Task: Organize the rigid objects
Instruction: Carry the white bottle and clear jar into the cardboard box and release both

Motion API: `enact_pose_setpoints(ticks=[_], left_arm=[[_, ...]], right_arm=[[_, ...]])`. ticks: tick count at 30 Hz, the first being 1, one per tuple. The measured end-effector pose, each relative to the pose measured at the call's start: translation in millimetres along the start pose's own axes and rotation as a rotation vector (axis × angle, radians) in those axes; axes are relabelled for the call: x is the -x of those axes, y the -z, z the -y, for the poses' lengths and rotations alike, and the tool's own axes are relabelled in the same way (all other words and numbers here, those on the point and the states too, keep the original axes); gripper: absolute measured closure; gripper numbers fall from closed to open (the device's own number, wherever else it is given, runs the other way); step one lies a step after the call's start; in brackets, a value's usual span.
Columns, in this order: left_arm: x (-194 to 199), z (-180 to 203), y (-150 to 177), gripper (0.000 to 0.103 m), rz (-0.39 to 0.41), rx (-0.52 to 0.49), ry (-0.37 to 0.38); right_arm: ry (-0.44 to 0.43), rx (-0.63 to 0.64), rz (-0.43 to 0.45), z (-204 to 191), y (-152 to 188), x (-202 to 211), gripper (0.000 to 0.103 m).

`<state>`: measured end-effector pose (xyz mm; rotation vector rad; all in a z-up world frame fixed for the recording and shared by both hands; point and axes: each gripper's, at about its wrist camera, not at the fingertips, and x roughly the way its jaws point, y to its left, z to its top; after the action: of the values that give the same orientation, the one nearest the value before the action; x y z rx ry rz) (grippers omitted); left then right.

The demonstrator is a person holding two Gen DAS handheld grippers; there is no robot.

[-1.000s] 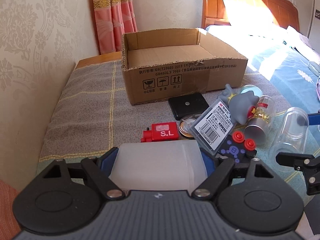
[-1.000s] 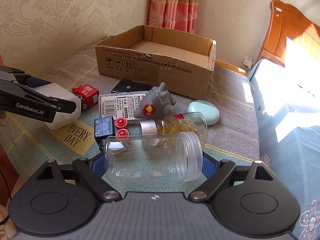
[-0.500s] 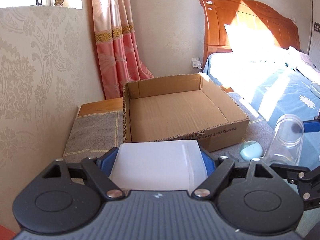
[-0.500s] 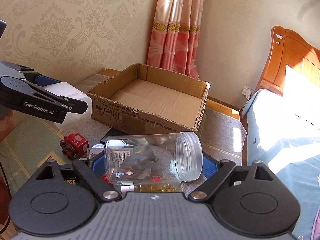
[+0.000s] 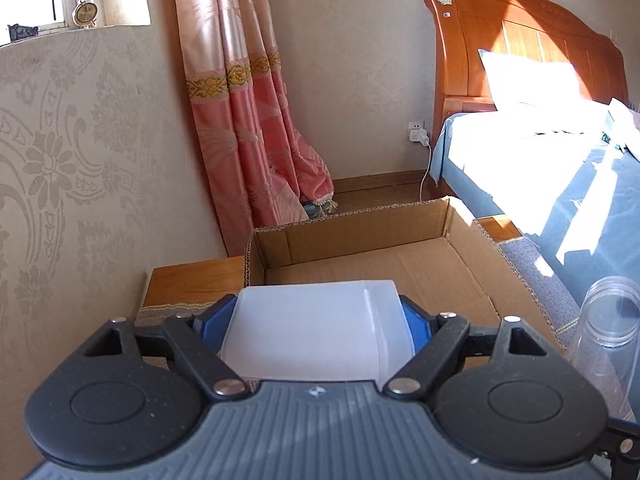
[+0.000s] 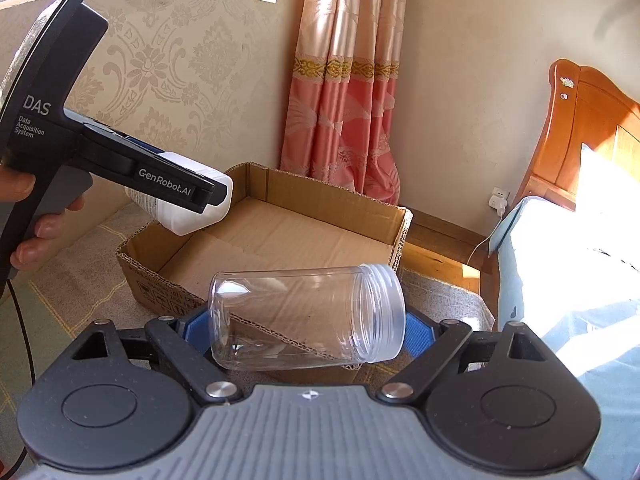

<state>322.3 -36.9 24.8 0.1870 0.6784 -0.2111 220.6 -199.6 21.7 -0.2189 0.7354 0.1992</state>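
Observation:
My left gripper [image 5: 316, 320] is shut on a white plastic bottle [image 5: 316, 332] and holds it in the air over the near left edge of an open cardboard box [image 5: 360, 232]. In the right wrist view the left gripper [image 6: 208, 196] and its white bottle [image 6: 188, 216] hang over the box's left wall [image 6: 160, 276]. My right gripper [image 6: 308, 320] is shut on a clear plastic jar [image 6: 308, 316], held sideways with its threaded mouth to the right, above the box's near wall. The jar also shows in the left wrist view [image 5: 608, 328]. The box looks empty.
The box stands on a grey checked cloth [image 6: 72, 280]. A wallpapered wall [image 5: 80, 180] and a pink curtain [image 5: 248, 120] are behind and left. A bed with a wooden headboard [image 5: 520, 48] lies to the right. A charger [image 5: 418, 136] is plugged in at the far wall.
Both grippers have risen and moved forward with their loads, from over the pile of loose objects to above the box. The loose objects have dropped out of view.

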Motion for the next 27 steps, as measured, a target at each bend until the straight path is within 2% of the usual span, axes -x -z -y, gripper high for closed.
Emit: enact_pose_setpoints(ticks=[3, 4, 6, 9, 12, 17, 22, 27], left_arm=[[-17.5, 1.7, -10.5, 0.019, 0.043, -0.001, -0.025], [-22.6, 1.2, -12.3, 0.015, 0.06, 0.004, -0.033], [-29.6, 0.1, -13.8, 0.01, 0.059, 0.006, -0.072], [-27.1, -4.3, -6.6, 0.01, 0.052, 0.016, -0.08], [-11.9, -10.8, 5.6, 0.006, 0.047, 0.045, -0.032], [26.9, -18.7, 31.6, 0.001, 0.056, 0.068, -0.022], [59.9, -25.8, 67.6, 0.001, 0.062, 0.113, -0.059], [76.3, -35.0, 96.4, 0.001, 0.039, 0.139, -0.109]], right_arm=[[0.006, 0.0, -0.007, 5.2, -4.7, -11.4, 0.01], [0.007, -0.002, -0.011, 6.4, -5.7, -14.4, 0.01], [0.007, -0.005, -0.016, 7.7, -7.0, -19.4, 0.01], [0.007, -0.003, -0.026, 7.0, -8.9, -26.1, 0.01], [0.009, 0.002, -0.035, 5.8, -10.8, -31.0, 0.01], [0.021, 0.02, -0.043, 1.6, -19.4, -39.7, 0.01], [0.014, 0.008, -0.055, 2.7, -34.2, -57.2, 0.01], [0.009, 0.001, -0.077, 4.2, -58.7, -87.6, 0.01]])
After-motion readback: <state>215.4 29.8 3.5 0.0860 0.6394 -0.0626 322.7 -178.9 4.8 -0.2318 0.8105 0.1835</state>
